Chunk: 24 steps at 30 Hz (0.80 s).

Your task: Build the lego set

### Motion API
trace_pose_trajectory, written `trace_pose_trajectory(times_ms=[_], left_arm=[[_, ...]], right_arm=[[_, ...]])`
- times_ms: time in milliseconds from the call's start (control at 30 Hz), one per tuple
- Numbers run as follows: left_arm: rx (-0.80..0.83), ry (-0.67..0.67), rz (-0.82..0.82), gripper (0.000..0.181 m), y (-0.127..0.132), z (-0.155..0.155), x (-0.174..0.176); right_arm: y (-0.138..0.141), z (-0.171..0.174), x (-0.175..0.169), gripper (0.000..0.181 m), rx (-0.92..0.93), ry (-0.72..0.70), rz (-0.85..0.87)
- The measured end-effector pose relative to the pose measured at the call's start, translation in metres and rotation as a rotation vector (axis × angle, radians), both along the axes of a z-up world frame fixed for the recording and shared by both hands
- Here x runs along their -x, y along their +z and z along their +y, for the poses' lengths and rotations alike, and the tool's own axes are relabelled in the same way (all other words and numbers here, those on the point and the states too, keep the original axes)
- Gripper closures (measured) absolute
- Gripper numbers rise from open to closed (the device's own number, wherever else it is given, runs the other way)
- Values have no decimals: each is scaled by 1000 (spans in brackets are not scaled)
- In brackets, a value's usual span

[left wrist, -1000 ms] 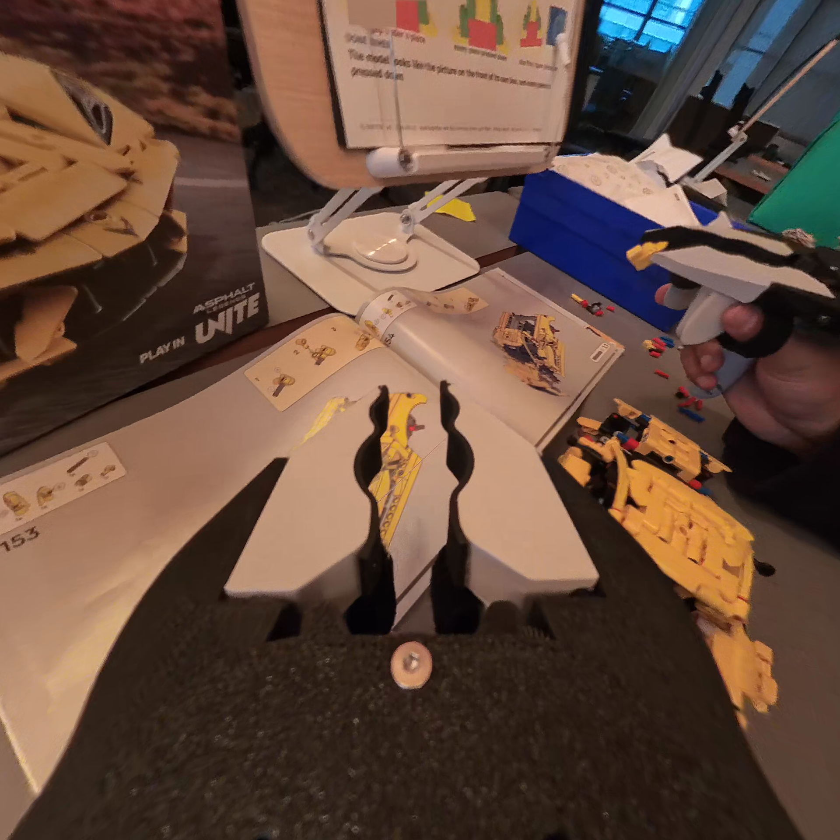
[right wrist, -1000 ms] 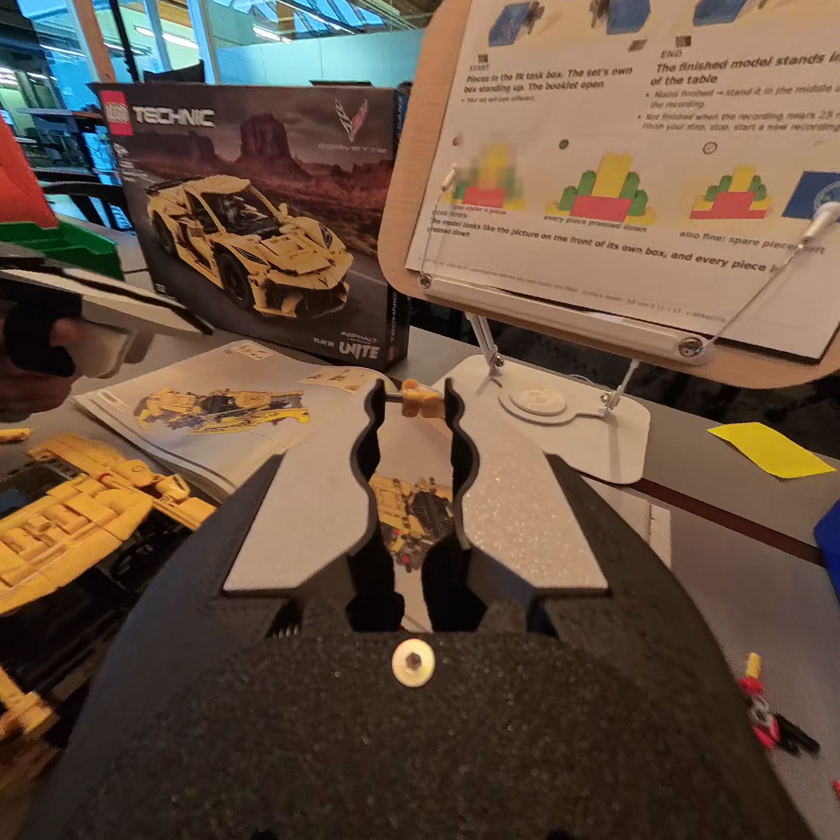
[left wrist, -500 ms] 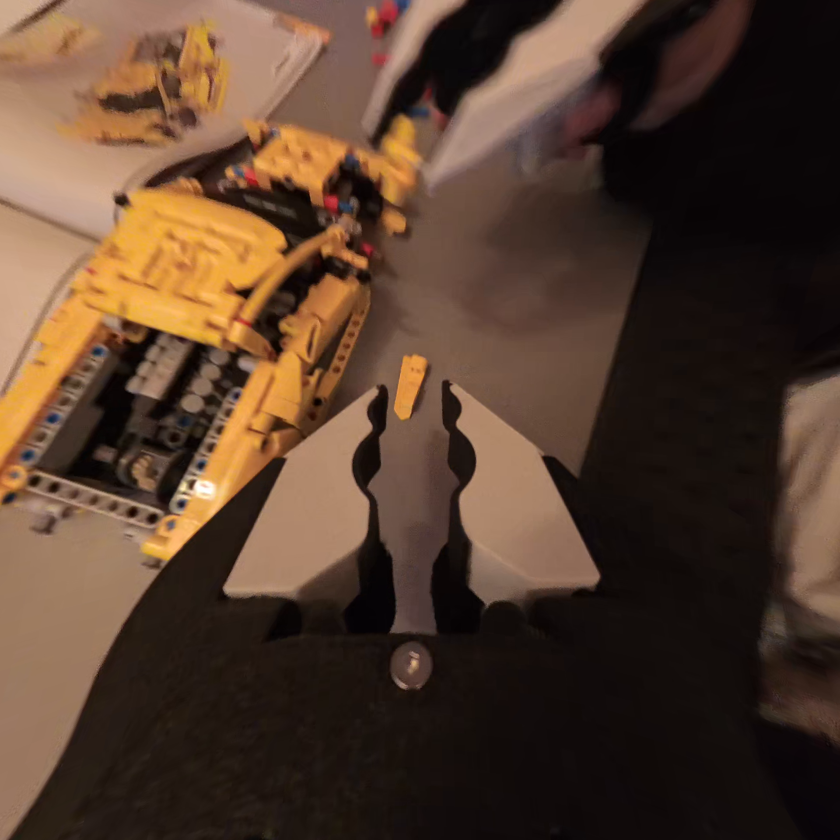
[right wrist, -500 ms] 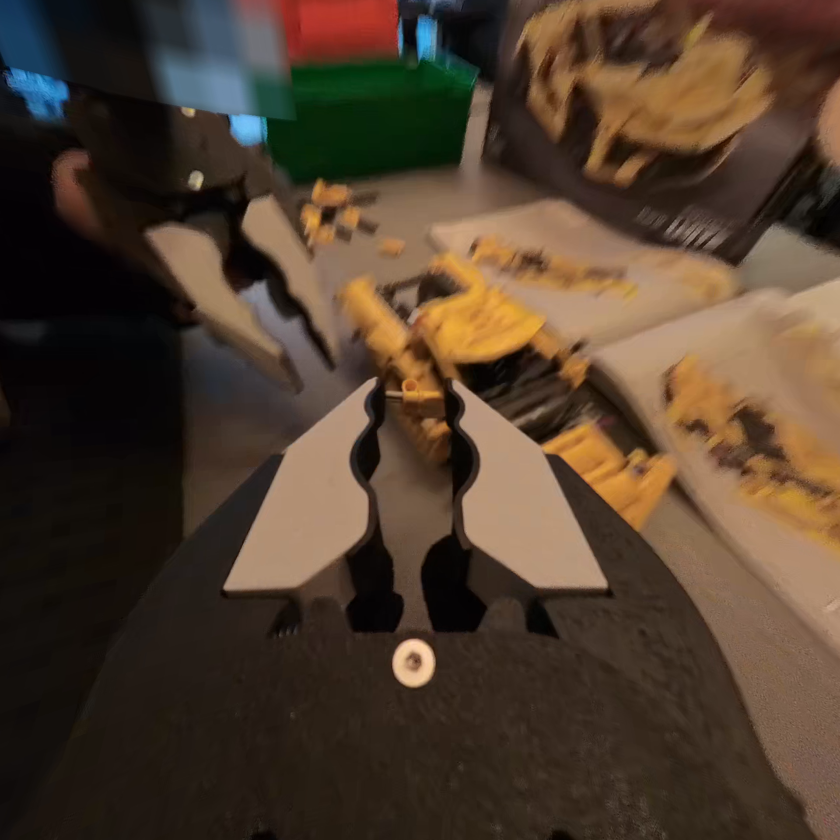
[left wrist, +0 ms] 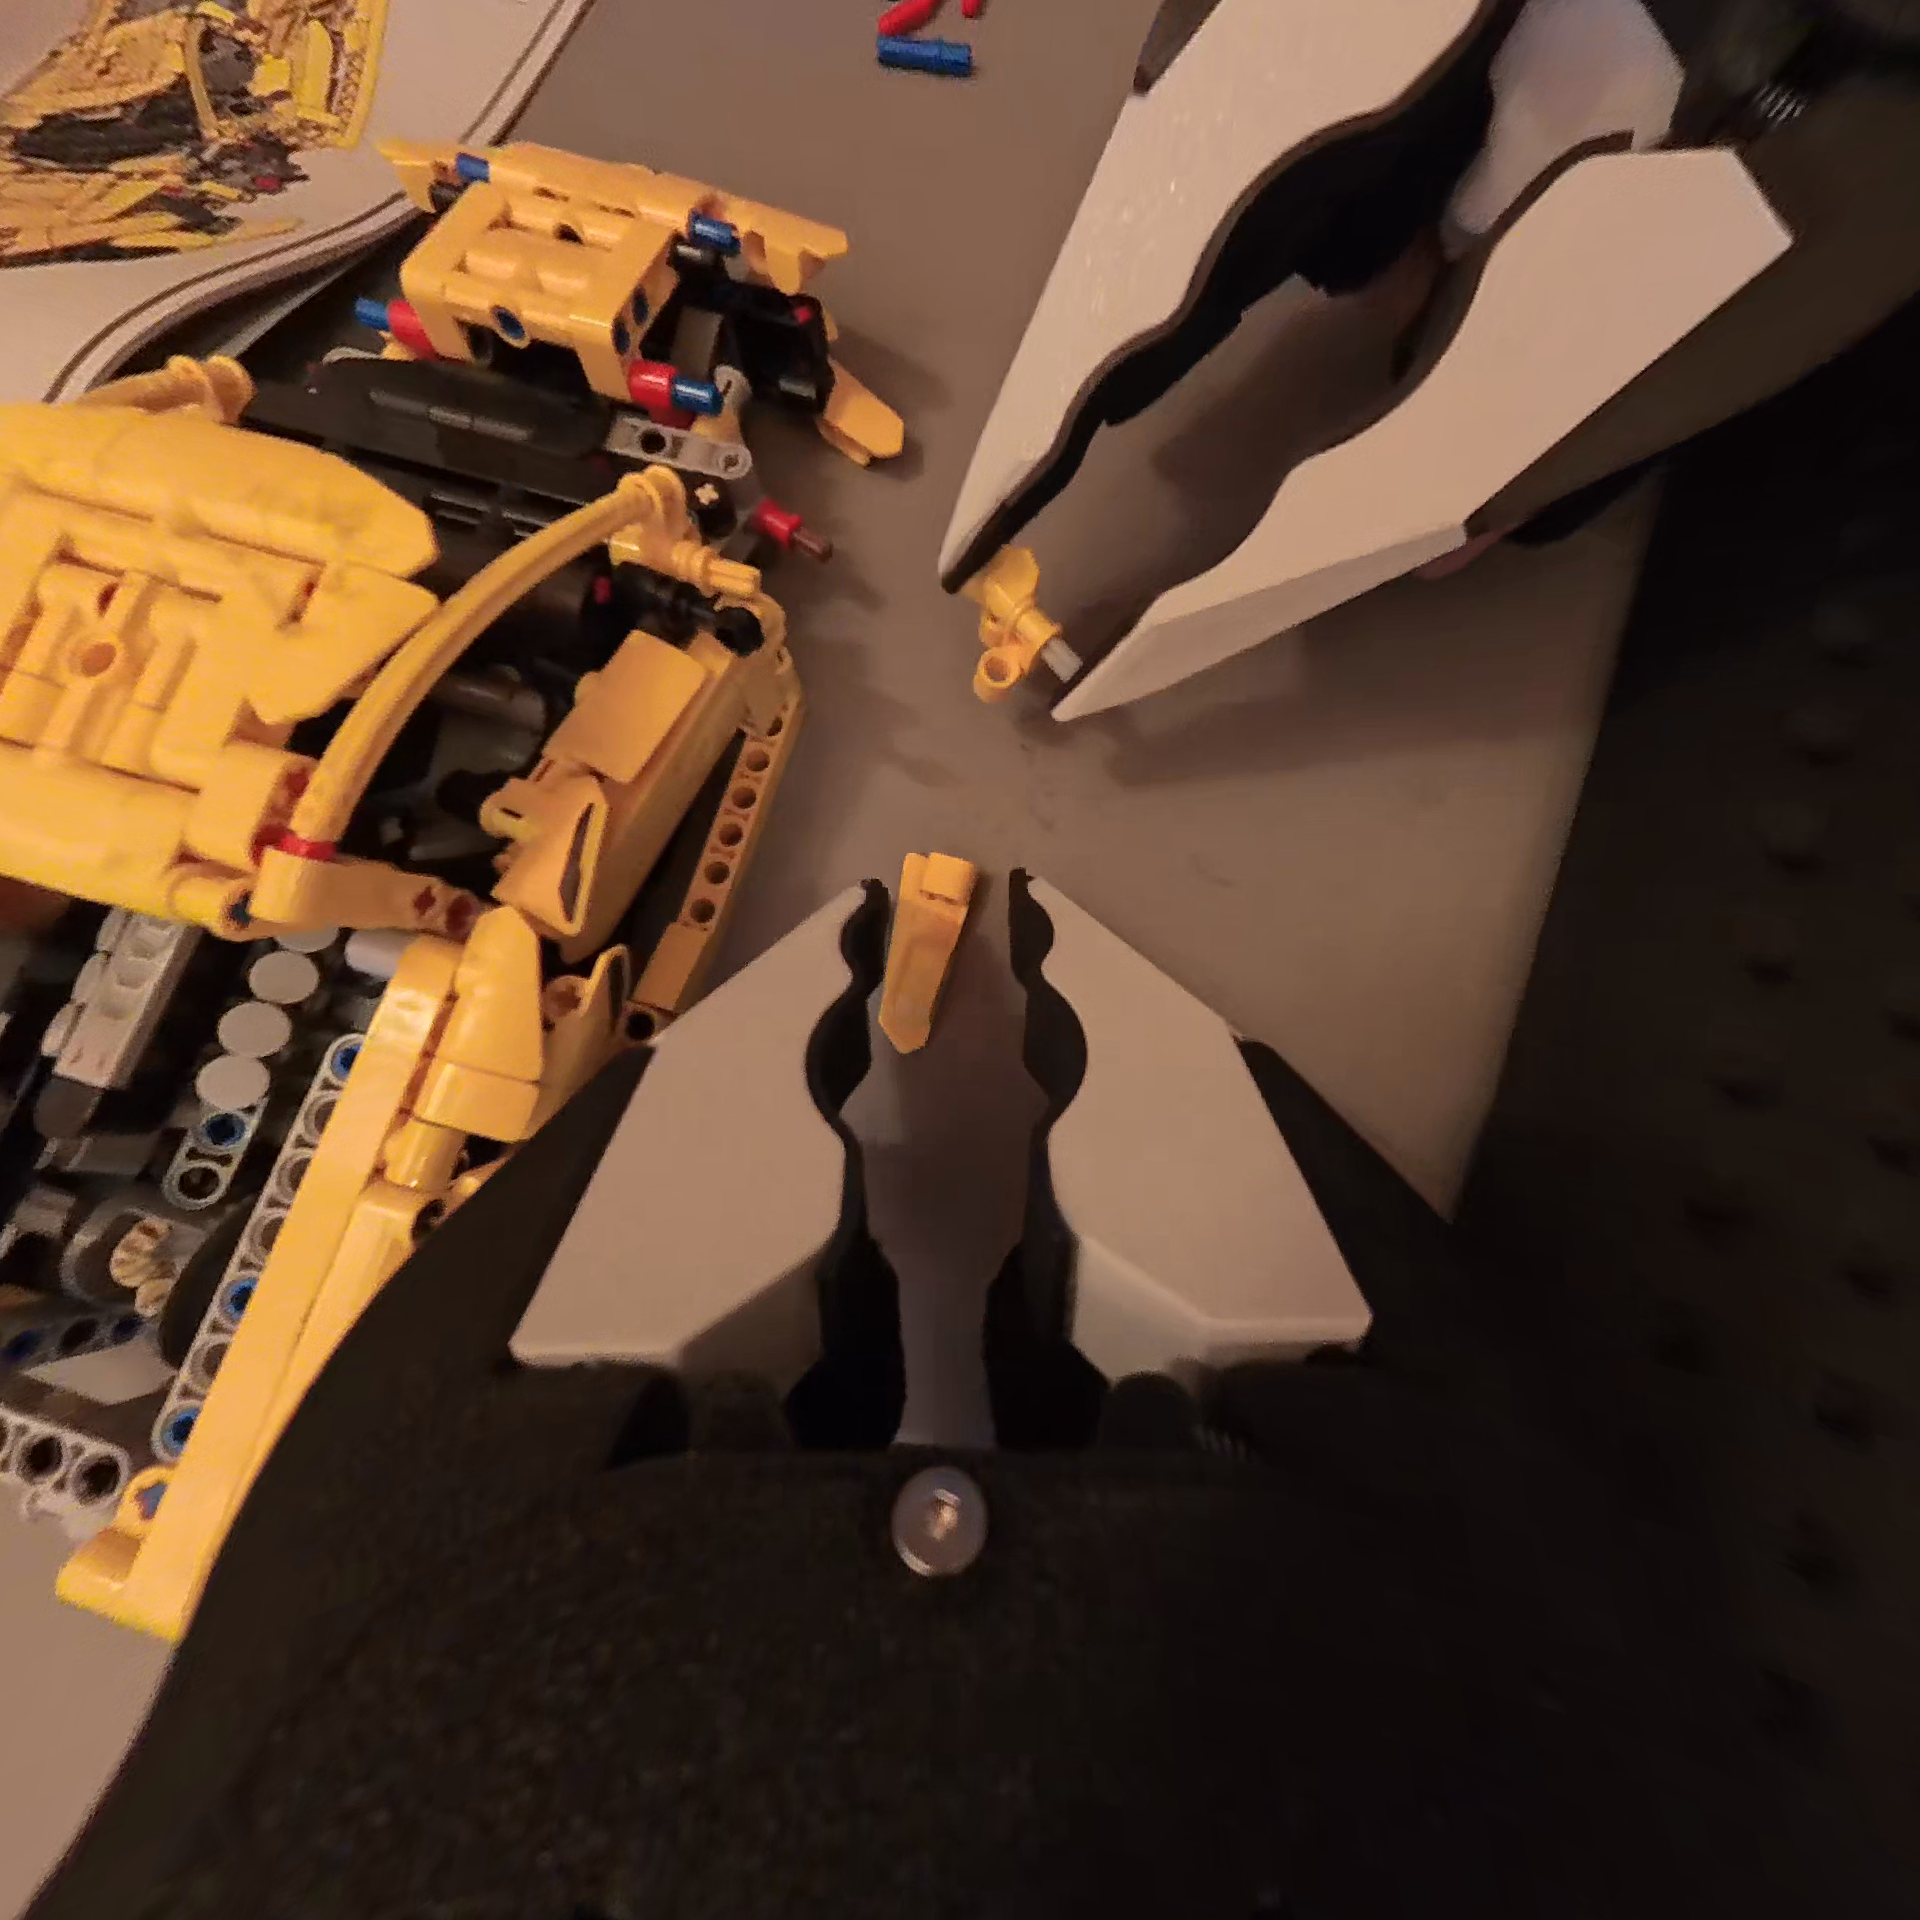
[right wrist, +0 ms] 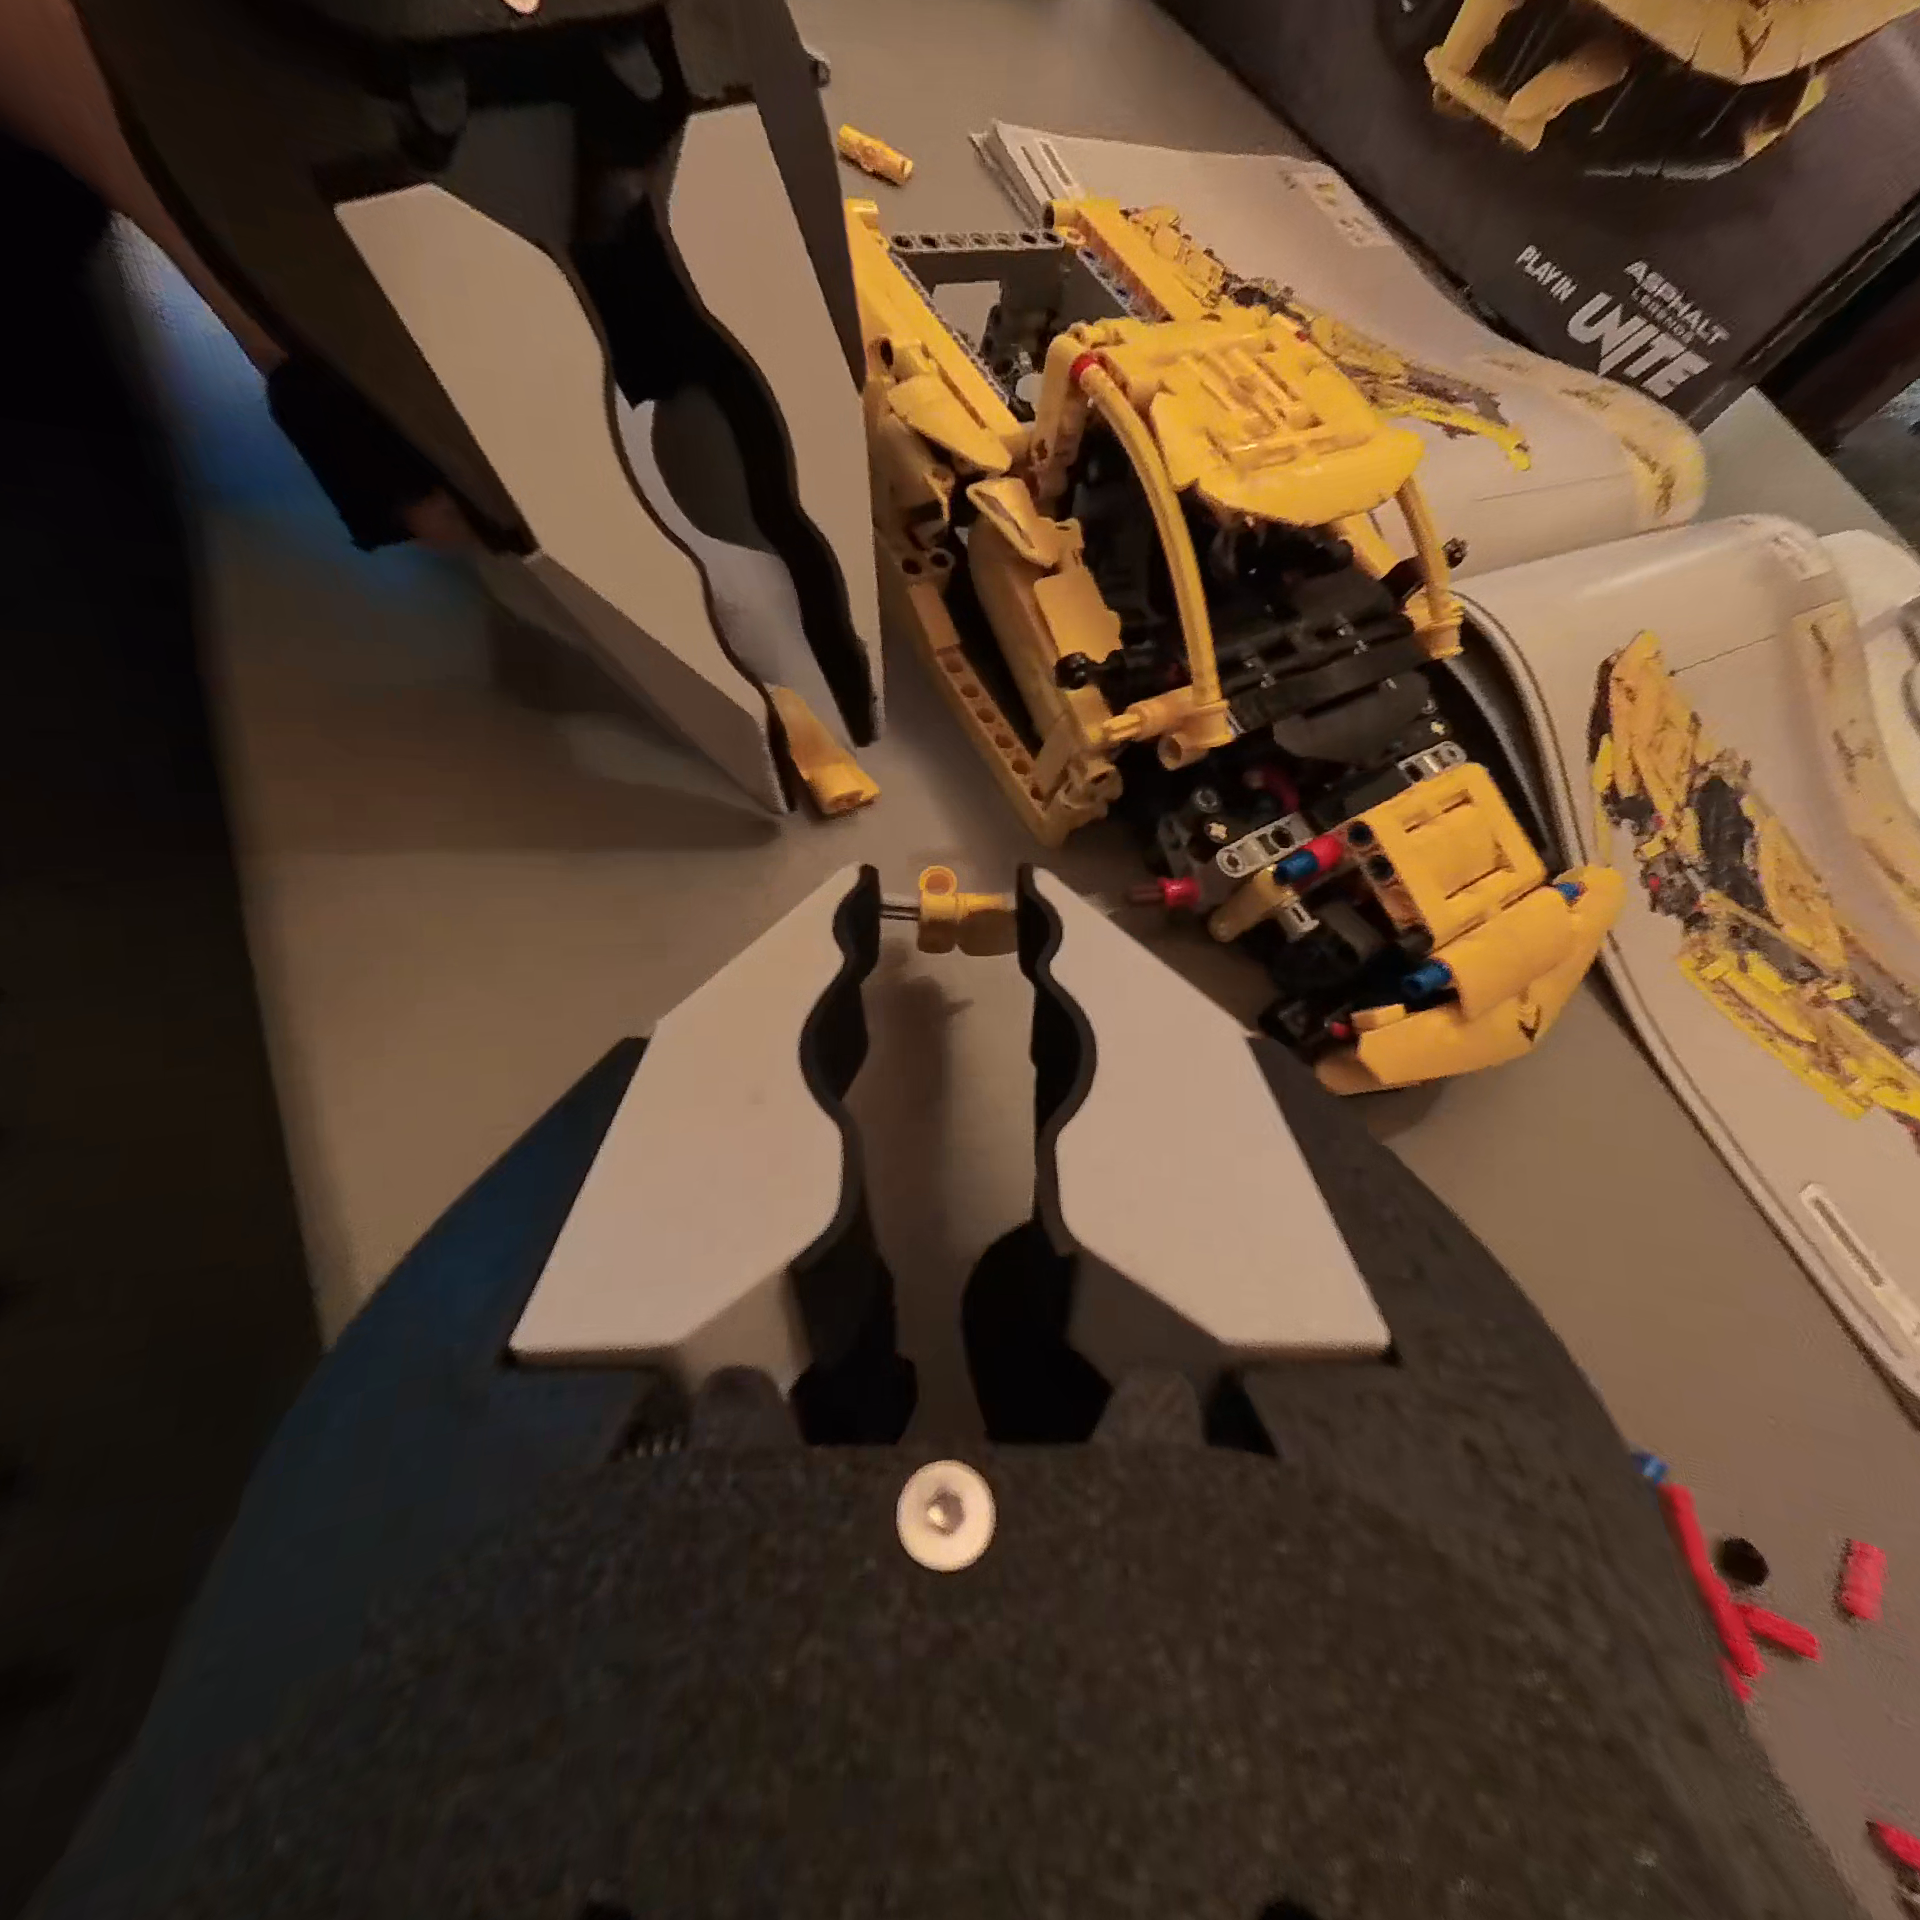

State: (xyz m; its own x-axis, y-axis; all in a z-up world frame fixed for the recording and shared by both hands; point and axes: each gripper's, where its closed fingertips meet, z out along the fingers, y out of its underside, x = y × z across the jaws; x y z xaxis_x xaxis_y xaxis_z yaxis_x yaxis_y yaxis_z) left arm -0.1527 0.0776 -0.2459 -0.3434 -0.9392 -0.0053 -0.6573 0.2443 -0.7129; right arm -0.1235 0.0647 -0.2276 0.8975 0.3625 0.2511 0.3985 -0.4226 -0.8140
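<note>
Lego car [right wrist: 1195, 582] beside printed box [right wrist: 1662, 156]; right gripper [right wrist: 943, 914] jaws pinch yellow connector [right wrist: 961, 920]; left gripper [left wrist: 940, 904] jaws straddle yellow wedge [left wrist: 925, 951], unclamped.

Both wrist cameras look steeply down at the desk [left wrist: 1247, 831] from close up, facing each other. The left view has the yellow car model [left wrist: 364, 727] to its left, the right view [right wrist: 1195, 623] to its right; each sees the other tool's tips.

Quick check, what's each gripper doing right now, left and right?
Left gripper: open, straddling a loose yellow wedge piece on the table, not clamped.
Right gripper: shut on a small yellow connector with a pin, held at its fingertips.
</note>
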Motion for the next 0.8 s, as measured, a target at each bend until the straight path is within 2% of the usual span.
trace_pose_trajectory(times_ms=[133,233,433,567,667,733,800], left_arm=[[-17,-23,-18,167,-4,-2,-3],[-37,-46,-31,169,-4,-3,-4],[5,-56,11,170,-3,-4,6],[45,-83,0,170,0,-6,14],[139,-109,-33,170,12,-12,17],[277,-146,-76,170,31,-23,19],[487,-196,-117,170,57,-34,23]], right_arm=[[1,2,2,156,-44,35,-84],[-11,1,2,156,19,27,-126],[-15,-4,-3,155,104,-50,-50],[-18,-14,10,153,176,-28,55],[-13,-22,19,140,217,12,139],[9,-21,25,139,140,75,175],[36,-20,39,139,0,220,162]])
